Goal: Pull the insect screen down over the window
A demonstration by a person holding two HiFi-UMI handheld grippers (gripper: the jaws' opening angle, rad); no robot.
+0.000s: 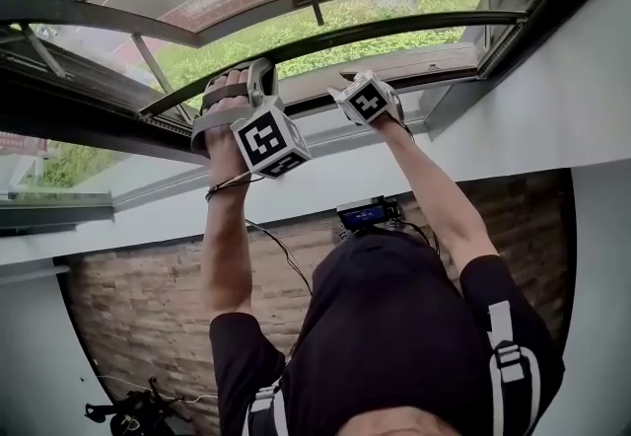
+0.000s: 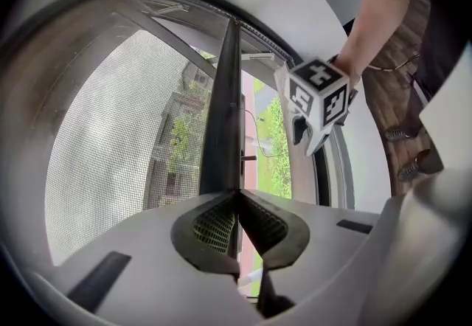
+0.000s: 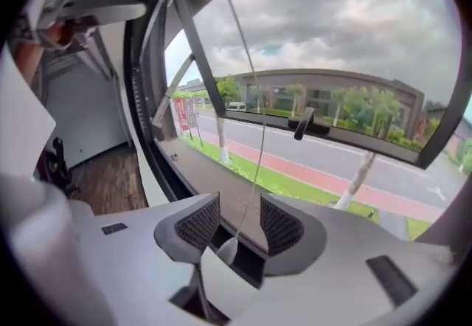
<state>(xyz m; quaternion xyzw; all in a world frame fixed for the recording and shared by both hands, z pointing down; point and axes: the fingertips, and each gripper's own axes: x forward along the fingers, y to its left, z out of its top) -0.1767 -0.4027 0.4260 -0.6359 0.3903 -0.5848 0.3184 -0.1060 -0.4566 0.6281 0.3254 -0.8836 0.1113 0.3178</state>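
I have my left gripper [image 2: 236, 195] clamped tight on the dark bottom bar [image 2: 223, 118] of the insect screen [image 2: 110, 133]. The mesh spreads to the bar's left, and an open strip runs on its right as far as the window frame [image 2: 322, 177]. Both arms reach up side by side, wrists near each other. My right gripper [image 3: 240, 220] has its jaws wide apart. The pull cord [image 3: 254, 118] and its white bead [image 3: 228, 249] hang between them, unpinched.

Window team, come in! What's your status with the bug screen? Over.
Left gripper shut on screen's dark bar. Right gripper open, pull cord hanging between its jaws, ungripped. Mesh only partway drawn. Nothing seen blocking.
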